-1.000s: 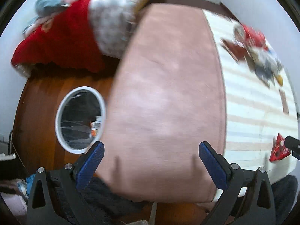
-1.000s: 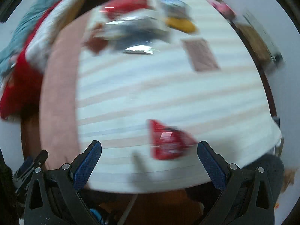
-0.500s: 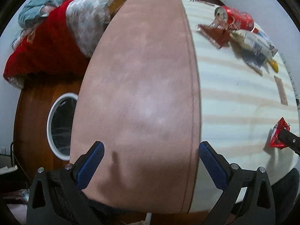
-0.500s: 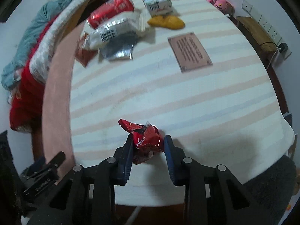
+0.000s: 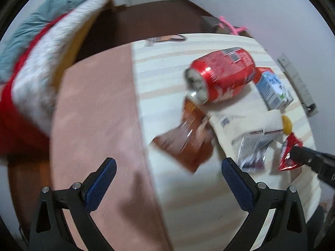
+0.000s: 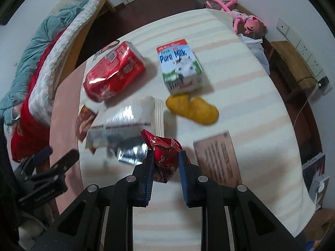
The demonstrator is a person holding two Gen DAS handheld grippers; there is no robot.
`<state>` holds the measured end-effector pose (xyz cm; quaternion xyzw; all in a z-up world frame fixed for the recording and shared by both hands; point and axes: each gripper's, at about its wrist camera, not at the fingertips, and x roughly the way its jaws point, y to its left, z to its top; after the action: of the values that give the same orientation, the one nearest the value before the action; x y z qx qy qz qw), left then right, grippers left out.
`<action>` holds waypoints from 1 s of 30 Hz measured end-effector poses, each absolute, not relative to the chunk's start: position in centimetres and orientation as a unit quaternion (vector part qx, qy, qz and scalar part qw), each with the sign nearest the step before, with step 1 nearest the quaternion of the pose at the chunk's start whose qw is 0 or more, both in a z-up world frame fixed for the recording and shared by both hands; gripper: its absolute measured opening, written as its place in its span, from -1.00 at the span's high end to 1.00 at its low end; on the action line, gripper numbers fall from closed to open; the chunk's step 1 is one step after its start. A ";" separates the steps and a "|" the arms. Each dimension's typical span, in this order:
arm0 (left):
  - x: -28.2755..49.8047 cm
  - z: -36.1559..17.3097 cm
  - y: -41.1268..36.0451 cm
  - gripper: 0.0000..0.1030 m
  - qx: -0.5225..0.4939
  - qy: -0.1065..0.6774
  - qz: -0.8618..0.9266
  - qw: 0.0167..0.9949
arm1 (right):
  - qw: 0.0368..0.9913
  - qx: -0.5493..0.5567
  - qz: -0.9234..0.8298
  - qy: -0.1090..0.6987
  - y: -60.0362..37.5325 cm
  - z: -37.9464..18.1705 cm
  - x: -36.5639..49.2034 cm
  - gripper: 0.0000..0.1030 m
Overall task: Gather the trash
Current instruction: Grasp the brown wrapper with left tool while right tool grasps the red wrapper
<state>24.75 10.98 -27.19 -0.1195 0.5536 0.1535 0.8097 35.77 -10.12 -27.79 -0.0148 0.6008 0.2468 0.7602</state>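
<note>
Nearest to us, our right gripper (image 6: pixel 165 163) has its blue pads clamped on a crumpled red wrapper (image 6: pixel 164 156), which bulges up between the jaws and sits just above the striped tablecloth (image 6: pixel 240 96). In the left wrist view that same red wrapper (image 5: pixel 287 154) shows at the far right, pinched at the tip of the black right gripper (image 5: pixel 297 156). Our left gripper (image 5: pixel 167 174) stands wide open with nothing between its blue pads; it hangs over the seam where the pink cloth (image 5: pixel 94 125) meets the striped tablecloth (image 5: pixel 199 198).

Just beyond the held wrapper lies a silver foil packet (image 6: pixel 123 146), touching a white torn packet (image 6: pixel 138 115). To their left a brown wrapper (image 6: pixel 84 121) lies at the edge of the stripes; in the left view the brown wrapper (image 5: pixel 186 142) sits just ahead of the open jaws. To the right of the right gripper a brown card (image 6: pixel 217 159) lies flat.

Farther on, a yellow lump (image 6: pixel 192 108) rests beside a milk carton (image 6: pixel 180 67), and a dented red can (image 6: pixel 114 73) lies on its side, its open end toward the brown wrapper. Beyond the table we see a pink plush toy (image 6: pixel 245 18) near the wall and heaped bedding (image 6: pixel 41 52) to the left.
</note>
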 end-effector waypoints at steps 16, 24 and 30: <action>22.6 -27.1 10.2 0.50 -0.156 0.537 0.183 0.808 | 0.751 -0.017 0.254 0.609 -10.9 -28.5 34.3 0.55; 14.8 -23.7 10.0 0.50 -0.165 0.501 0.247 0.813 | 0.750 -0.017 0.292 0.593 -10.5 -25.9 29.7 0.56; 9.2 -20.0 11.1 0.50 -0.181 0.462 0.284 0.820 | 0.743 -0.025 0.340 0.576 -8.0 -22.8 25.3 0.56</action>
<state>9.21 11.07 -20.02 -0.1812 0.4620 0.2840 0.8204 25.31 -8.01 -22.83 -0.0253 0.5756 0.3401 0.7432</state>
